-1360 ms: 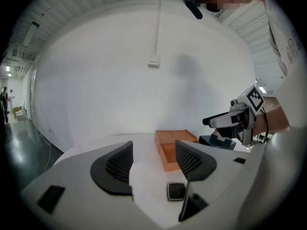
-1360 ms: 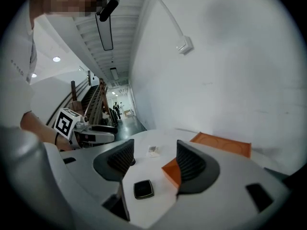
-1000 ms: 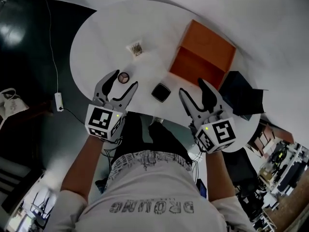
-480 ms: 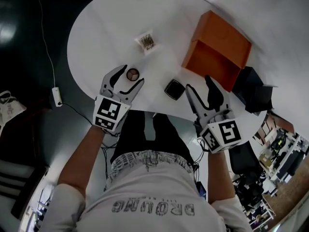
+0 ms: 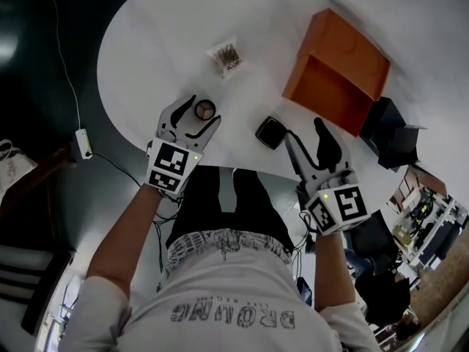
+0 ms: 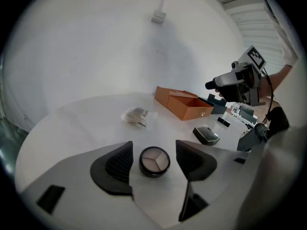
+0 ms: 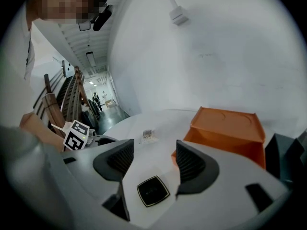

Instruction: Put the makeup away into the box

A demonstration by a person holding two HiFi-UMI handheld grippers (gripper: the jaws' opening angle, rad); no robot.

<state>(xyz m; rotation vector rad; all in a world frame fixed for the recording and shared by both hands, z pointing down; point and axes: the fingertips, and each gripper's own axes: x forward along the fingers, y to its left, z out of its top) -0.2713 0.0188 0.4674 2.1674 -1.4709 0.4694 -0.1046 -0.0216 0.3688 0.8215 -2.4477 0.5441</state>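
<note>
A round black compact [image 5: 204, 109] [image 6: 154, 161] with three beige shades lies on the white round table [image 5: 161, 42]. My left gripper [image 5: 205, 111] [image 6: 154, 153] is open and straddles it, with a gap on each side. A flat black square compact [image 5: 270, 132] [image 7: 152, 191] lies just left of my right gripper [image 5: 303, 129] [image 7: 152, 159], which is open with nothing between its pads. The open orange box [image 5: 337, 72] [image 7: 225, 133] stands beyond the right gripper. A small clear packet [image 5: 228, 55] [image 6: 135, 115] lies farther out.
Dark objects [image 5: 388, 134] sit at the table's right edge beside the box. A white adapter on a cable [image 5: 79, 141] lies on the dark floor to the left. The table's near edge runs just under both grippers.
Both grippers have come down toward the table. The left one now has the round compact between its jaws; the right one has drawn closer to the black square compact.
</note>
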